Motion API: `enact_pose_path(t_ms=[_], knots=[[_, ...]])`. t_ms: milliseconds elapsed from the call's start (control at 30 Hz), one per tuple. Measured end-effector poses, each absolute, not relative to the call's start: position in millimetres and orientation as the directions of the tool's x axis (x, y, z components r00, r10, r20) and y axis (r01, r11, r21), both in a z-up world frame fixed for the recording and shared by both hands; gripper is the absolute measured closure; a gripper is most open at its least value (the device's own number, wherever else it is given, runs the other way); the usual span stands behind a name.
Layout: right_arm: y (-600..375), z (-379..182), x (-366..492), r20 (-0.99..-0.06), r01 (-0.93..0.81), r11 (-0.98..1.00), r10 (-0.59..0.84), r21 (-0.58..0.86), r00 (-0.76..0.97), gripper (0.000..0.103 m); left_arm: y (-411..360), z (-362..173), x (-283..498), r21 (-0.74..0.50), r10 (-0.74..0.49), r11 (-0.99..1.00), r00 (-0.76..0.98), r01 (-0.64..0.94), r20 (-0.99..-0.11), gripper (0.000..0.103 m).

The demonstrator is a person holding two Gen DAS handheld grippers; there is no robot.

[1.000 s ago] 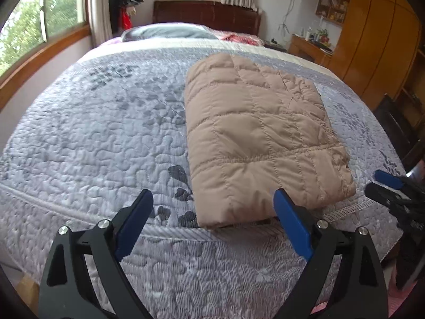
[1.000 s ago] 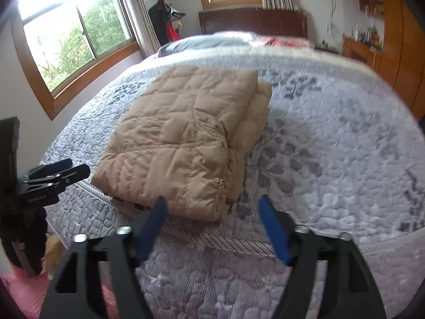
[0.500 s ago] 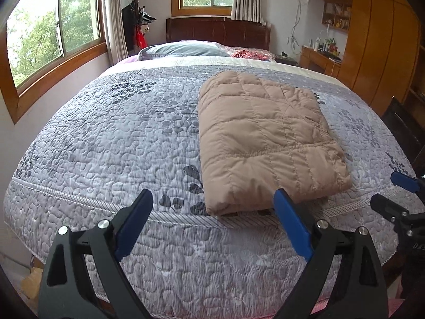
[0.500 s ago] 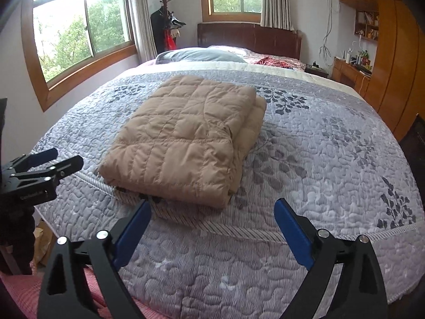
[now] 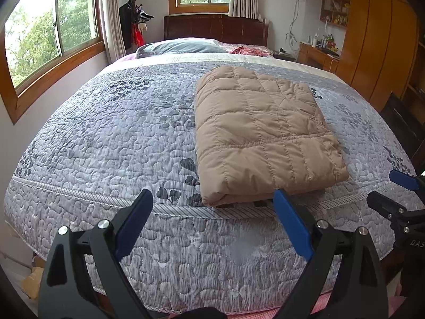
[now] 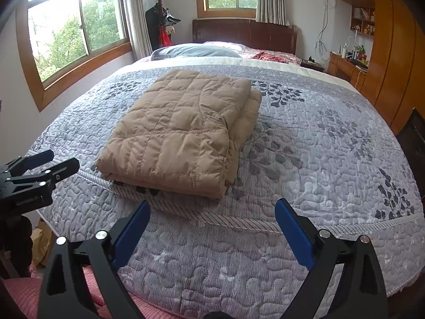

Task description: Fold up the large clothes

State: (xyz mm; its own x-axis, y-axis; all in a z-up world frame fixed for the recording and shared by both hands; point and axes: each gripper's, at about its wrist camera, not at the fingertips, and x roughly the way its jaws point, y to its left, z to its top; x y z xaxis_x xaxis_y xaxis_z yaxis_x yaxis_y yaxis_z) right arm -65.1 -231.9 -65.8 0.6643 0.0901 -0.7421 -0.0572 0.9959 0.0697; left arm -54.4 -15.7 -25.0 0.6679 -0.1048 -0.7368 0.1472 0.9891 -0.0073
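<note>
Bedspread (image 5: 111, 143), grey quilted, leaf-patterned.

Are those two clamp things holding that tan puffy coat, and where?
Nothing is held. The left gripper and right gripper both stand open, short of the folded jacket on the bed.

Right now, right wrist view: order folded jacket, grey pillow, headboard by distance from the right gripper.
From the right gripper:
1. Folded tan quilted jacket, just ahead, slightly left, at the bed's near edge.
2. Grey pillow, far end, left of centre.
3. Dark wooden headboard, behind the pillow.
</note>
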Motion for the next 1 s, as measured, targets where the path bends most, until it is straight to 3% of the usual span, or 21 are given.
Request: enact_pose_path(t_ms=[1000], knots=[[-231.1,-71.0,-67.1,-0.759,-0.042,0.997,0.081,0.071,0.647,0.008,-13.8,-23.4,-57.5,0.004,-0.104,0.988,0.673,0.157,-0.732,0.011]])
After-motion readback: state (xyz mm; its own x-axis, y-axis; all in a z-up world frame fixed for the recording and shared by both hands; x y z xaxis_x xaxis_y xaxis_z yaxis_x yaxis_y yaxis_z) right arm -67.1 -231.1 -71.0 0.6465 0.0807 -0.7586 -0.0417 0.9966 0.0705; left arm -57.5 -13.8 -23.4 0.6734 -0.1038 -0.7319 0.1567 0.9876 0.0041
